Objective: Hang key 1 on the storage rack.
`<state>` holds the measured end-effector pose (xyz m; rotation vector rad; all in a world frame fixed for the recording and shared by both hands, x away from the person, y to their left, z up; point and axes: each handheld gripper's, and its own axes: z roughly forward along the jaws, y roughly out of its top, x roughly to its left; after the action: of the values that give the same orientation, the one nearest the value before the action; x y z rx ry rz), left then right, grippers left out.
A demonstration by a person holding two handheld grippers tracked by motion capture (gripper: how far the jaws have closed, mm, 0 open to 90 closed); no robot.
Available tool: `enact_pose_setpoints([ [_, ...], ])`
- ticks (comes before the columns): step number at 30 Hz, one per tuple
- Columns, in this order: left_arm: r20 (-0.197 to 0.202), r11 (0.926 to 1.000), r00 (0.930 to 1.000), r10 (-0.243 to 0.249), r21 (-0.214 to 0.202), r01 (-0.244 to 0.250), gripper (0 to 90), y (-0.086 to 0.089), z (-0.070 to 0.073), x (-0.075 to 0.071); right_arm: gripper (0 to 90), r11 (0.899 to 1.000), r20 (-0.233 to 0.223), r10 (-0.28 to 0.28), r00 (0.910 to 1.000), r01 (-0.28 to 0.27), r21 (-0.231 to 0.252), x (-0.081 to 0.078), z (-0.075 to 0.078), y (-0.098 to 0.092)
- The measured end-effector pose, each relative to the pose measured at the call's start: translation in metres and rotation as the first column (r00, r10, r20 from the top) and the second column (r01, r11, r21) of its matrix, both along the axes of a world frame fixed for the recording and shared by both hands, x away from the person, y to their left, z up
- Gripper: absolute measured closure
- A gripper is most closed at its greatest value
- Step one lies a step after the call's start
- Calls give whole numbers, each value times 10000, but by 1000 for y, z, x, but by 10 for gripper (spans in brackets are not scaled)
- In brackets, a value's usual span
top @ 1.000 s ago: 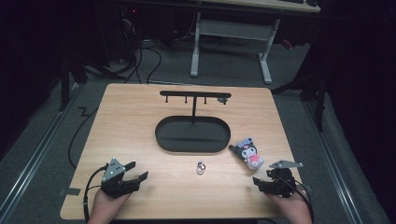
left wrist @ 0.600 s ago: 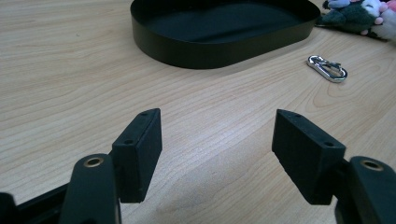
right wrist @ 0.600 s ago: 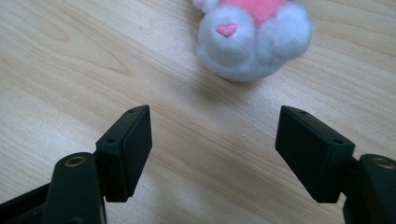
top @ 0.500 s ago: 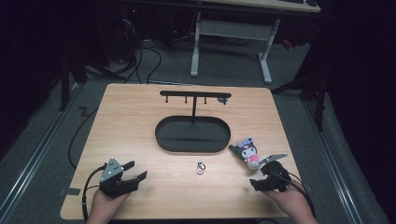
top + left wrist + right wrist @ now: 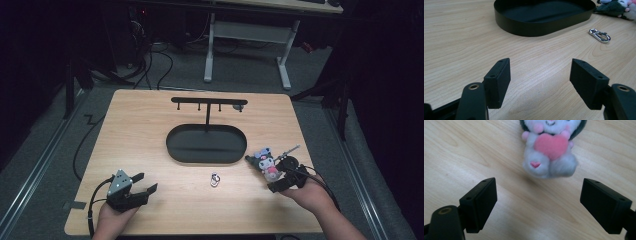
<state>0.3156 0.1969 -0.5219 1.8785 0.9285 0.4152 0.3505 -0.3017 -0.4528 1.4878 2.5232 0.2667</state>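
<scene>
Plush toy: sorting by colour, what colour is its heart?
Pink; the plush toy shows it best in the right gripper view.

Black oval tray (image 5: pixel 206 156) sat mid-table, with a T-shaped hook stand (image 5: pixel 208 104) rising from its far edge (three small pegs hung under the crossbar). Silver carabiner clip (image 5: pixel 215 179) lay on the bare wooden table (image 5: pixel 140 125), just in front of the tray, not touching it. White desk frame (image 5: pixel 250 35) and loose cables (image 5: pixel 150 60) were on the floor behind.
</scene>
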Motion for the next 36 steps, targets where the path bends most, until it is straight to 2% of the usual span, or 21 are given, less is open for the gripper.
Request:
enact_pose_setpoints([
  [5, 4, 10000, 10000, -15, 54, 15, 337, 0, 0, -1, 141, 9997, -148, -242, 9996, 242, 10, 15, -2, 1],
  [6, 3, 10000, 10000, -7, 66, 7, 337, 0, -1, -1, 146, 9991, -301, -364, 9989, 371, 210, 22, -4, 1],
  [11, 23, 10000, 10000, 2, 96, -3, 337, 0, -1, -1, 154, 9976, -733, -429, 9964, 467, 512, 34, -13, 3],
  [12, 38, 10000, 10000, 29, 67, -29, 337, 0, -1, -1, 157, 9984, -874, -430, 9952, 461, 335, 38, -18, 4],
  [14, 11, 10000, 10000, 25, 97, -25, 337, 1, -1, -1, 162, 9983, -1076, -444, 9932, 481, 324, 42, -23, 4],
  [21, 11, 9999, 10000, 29, 108, -30, 337, 1, -1, 0, 214, 9970, -1337, -635, 9890, 689, 361, 47, -27, 4],
  [22, 21, 9999, 10000, 20, 125, -20, 337, 1, -1, 0, 256, 9976, -1380, -575, 9888, 623, 309, 48, -28, 4],
  [25, 20, 9999, 10000, -6, 166, 6, 337, 1, -1, -1, 288, 9982, -1331, -458, 9900, 503, 311, 49, -28, 4],
  [27, 27, 9999, 10000, 0, 161, 0, 337, 1, -1, -1, 338, 9967, -1531, -695, 9858, 751, 311, 48, -29, 6],
  [28, 27, 9999, 10000, 0, 161, 0, 337, 1, -1, -1, 338, 9967, -1531, -695, 9858, 751, 311, 48, -29, 6],
  [29, 31, 9999, 10000, 3, 151, -3, 337, 1, -1, -1, 388, 9978, -1556, -525, 9864, 581, 316, 49, -30, 5],
  [30, 31, 9999, 10000, 3, 151, -3, 337, 1, -1, -1, 388, 9978, -1556, -525, 9864, 581, 316, 49, -30, 5],
  [32, 23, 9999, 10000, -2, 140, 2, 337, 1, 0, -1, 449, 9980, -1473, -475, 9880, 530, 338, 49, -30, 5],
  [36, 24, 9999, 10000, 36, 105, -37, 337, 1, 0, -1, 478, 9983, -1354, -443, 9898, 491, 320, 49, -29, 5],
])
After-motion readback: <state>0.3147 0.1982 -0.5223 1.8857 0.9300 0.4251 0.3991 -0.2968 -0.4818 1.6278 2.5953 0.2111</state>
